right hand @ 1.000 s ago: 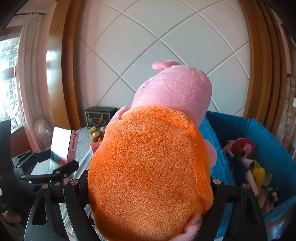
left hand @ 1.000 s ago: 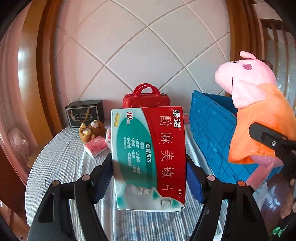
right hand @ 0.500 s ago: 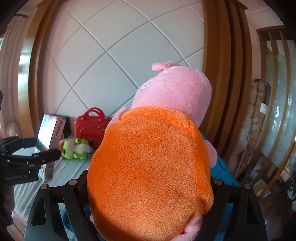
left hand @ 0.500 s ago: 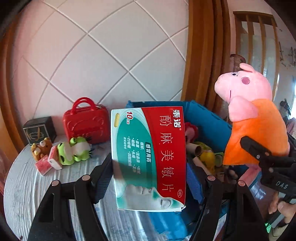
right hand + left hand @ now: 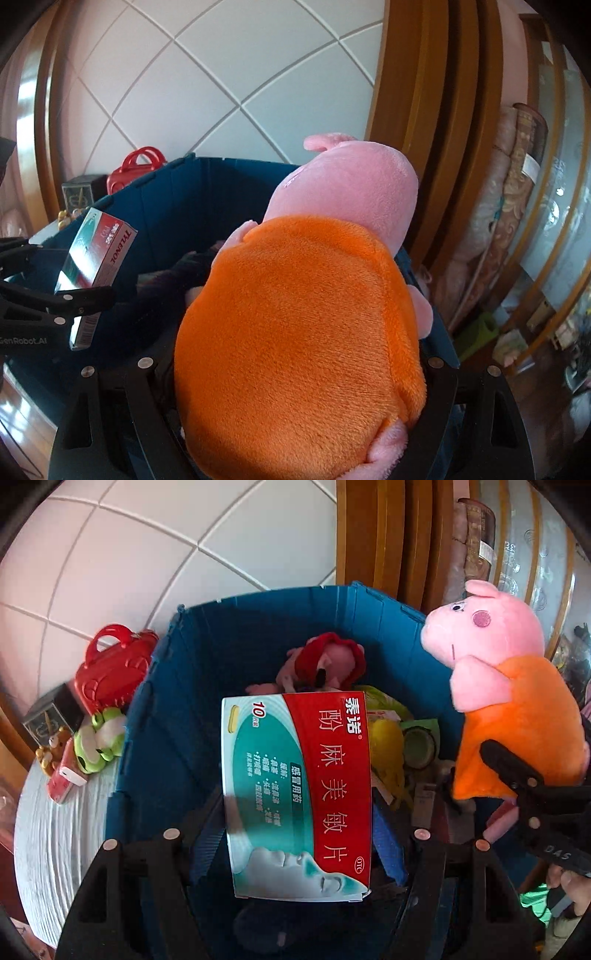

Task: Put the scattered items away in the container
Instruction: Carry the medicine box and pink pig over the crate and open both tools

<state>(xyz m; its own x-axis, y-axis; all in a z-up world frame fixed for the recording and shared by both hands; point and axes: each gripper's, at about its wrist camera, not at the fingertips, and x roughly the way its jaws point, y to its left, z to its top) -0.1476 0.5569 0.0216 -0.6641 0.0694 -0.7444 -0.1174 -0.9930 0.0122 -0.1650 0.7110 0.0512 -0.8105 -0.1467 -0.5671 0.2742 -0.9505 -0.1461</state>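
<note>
Medicine box [image 5: 297,797], red and teal, is seen clamped flat-on between the fingers of the left gripper [image 5: 299,834] over the open blue crate [image 5: 162,716]; from the right wrist only its edge is shown, at nine o'clock. Pig plush [image 5: 299,332] in orange is gripped by the right gripper [image 5: 295,373], its back filling that view, while its snouted face is shown only from the left wrist, at three o'clock, held above the crate. Crate contents, a red-and-pink soft toy [image 5: 325,661] and a yellow item [image 5: 386,746], are revealed by the left view alone. At nine o'clock, a red toy case [image 5: 110,664], a green frog toy [image 5: 98,738] and a small bear [image 5: 51,746] are left on the pale ribbed tabletop [image 5: 55,842]. White diagonal wall tiles [image 5: 221,74] and wooden framing [image 5: 443,110] are seen behind.
</note>
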